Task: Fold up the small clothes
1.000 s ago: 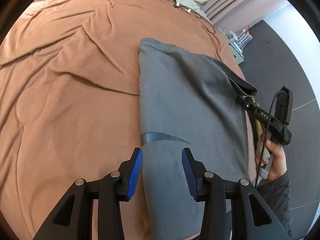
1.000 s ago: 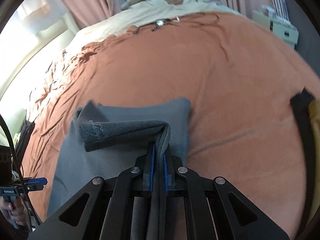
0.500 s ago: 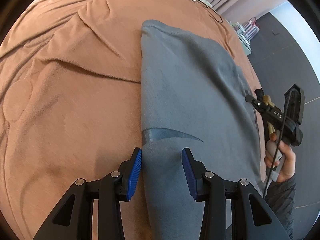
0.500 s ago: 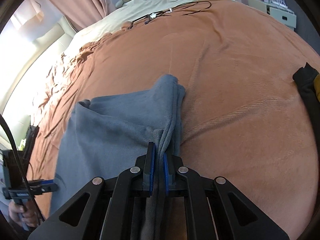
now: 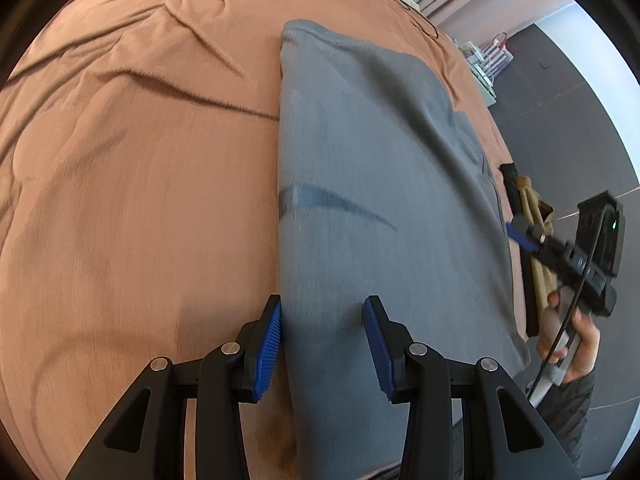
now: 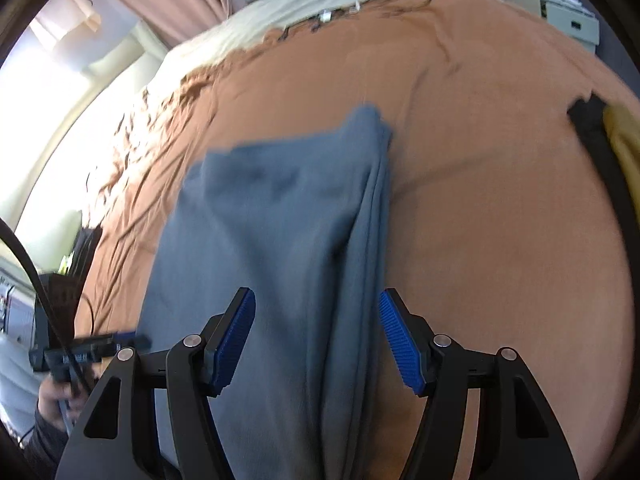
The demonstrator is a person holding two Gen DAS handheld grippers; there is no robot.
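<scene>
Garment: a grey folded garment (image 5: 372, 200) lies flat on the bed, near its right-hand edge, with a darker curved stripe across the fabric.
Long axis: it runs from the near edge of the bed away toward the far end; one narrow end lies under the cameras, the other points at the pillows.
Right side of garment: stacked fabric edges (image 6: 374, 216) form a ridge along the long axis.
Bed: covered by a rust-orange blanket (image 5: 132, 184), wrinkled on the far left.
Left hand-held gripper (image 5: 322, 354): blue pads spread wide, straddling the garment's left edge at the near end, pinching nothing.
Right hand-held gripper (image 6: 316, 342): pads spread wide over the ridge, holding nothing.
Nearby: a black and yellow cloth (image 6: 608, 152) lies at the bed's right edge, apart from the garment.
Far end: cables and a cream sheet (image 6: 320, 4) with soft toys.
</scene>
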